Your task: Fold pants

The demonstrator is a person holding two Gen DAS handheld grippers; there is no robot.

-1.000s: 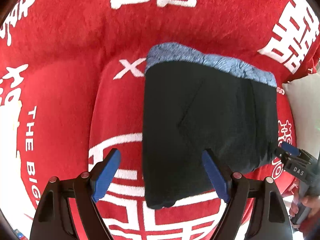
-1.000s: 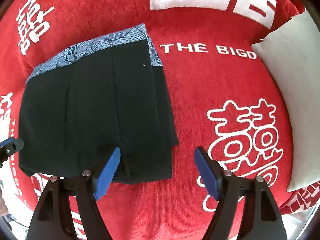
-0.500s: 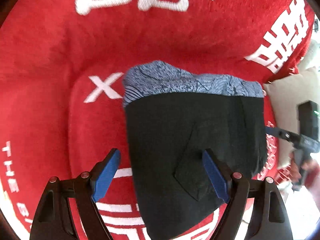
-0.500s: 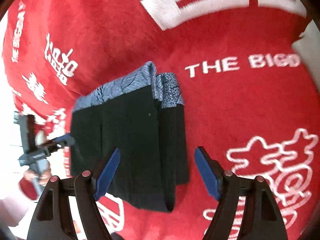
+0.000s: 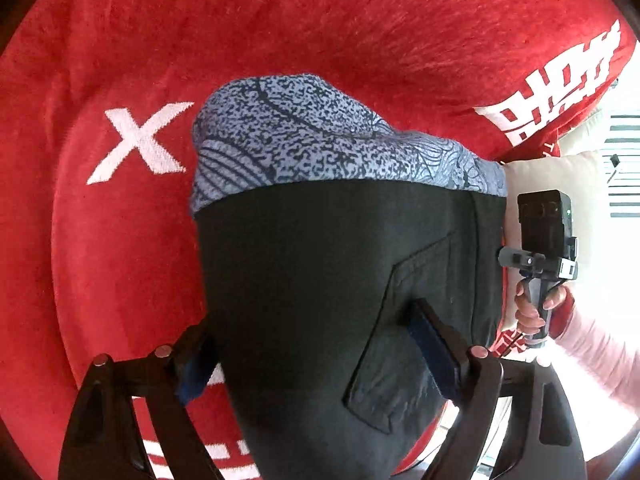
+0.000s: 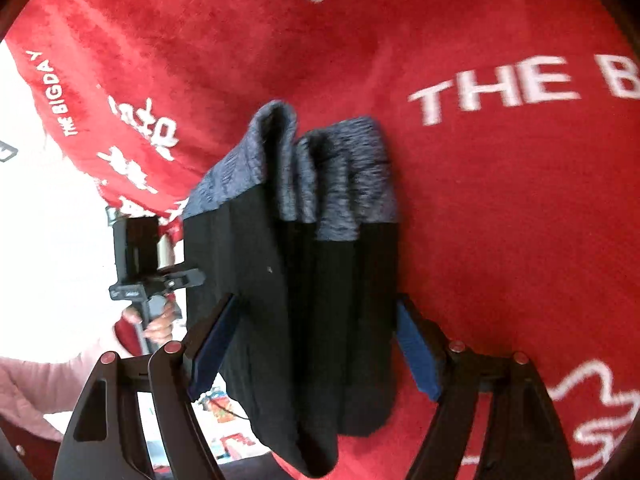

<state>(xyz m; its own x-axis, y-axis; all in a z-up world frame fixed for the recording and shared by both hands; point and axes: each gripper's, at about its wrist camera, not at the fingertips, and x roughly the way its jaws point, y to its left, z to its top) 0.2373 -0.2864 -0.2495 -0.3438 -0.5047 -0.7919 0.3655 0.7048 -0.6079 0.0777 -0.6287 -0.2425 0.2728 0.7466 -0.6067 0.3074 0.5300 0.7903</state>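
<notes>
The folded black pants (image 5: 320, 288) with a blue-grey patterned waistband (image 5: 320, 140) lie on a red blanket (image 5: 100, 260). My left gripper (image 5: 316, 360) is open, its blue pads either side of the near end of the pants, the left pad partly hidden by the cloth. In the right wrist view the pants (image 6: 304, 300) show as stacked layers. My right gripper (image 6: 316, 344) is open and straddles their near end. Each gripper shows in the other's view, the right one (image 5: 540, 240) and the left one (image 6: 144, 268), at the opposite side edge of the pants.
The red blanket carries white lettering and symbols (image 6: 492, 88). A pale cushion (image 5: 560, 184) lies beyond the right edge of the pants. The blanket's edge and a bright floor area (image 6: 48, 240) are at the left of the right wrist view.
Both grippers have moved in close and low, from above the pants to straddling their near end. The pants now fill much more of both views. Both stay open.
</notes>
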